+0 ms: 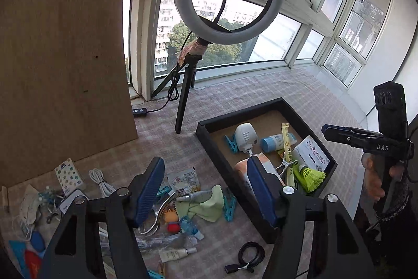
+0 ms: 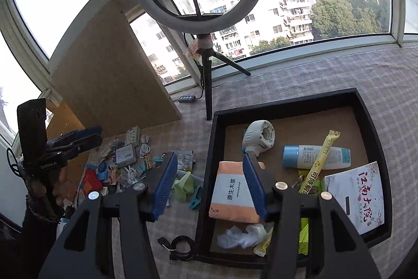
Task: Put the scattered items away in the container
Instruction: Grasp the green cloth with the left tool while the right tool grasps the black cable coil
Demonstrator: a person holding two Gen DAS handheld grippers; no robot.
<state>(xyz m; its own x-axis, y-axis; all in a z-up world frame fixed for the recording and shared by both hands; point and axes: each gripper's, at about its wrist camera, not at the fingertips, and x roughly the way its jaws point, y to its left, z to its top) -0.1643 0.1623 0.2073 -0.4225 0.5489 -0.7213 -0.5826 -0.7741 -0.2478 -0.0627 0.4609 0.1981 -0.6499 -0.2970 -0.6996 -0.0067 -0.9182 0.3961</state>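
Observation:
The black tray (image 1: 240, 113) (image 2: 284, 102) holds a white fan (image 2: 258, 139), a blue-capped bottle (image 2: 313, 156), an orange tissue pack (image 2: 230, 195), a booklet (image 2: 358, 195) and a yellow shuttlecock (image 1: 312, 175). Left of it lie scattered items: a green cloth (image 1: 206, 203), a teal peg (image 1: 230, 205), a white cable (image 1: 102, 181), a cream tube (image 1: 177, 252) and a black cable (image 1: 248, 258). My left gripper (image 1: 205, 190) is open and empty, above the pile and the tray's left wall. My right gripper (image 2: 209, 184) is open and empty over the tray's left wall.
A ring light on a black tripod (image 1: 185, 96) (image 2: 207, 85) stands behind the tray near the window. A wooden board (image 1: 65, 56) leans at the left. The checked cloth (image 2: 339, 69) covers the surface. A hand (image 1: 373, 182) grips the right tool at the frame's right edge.

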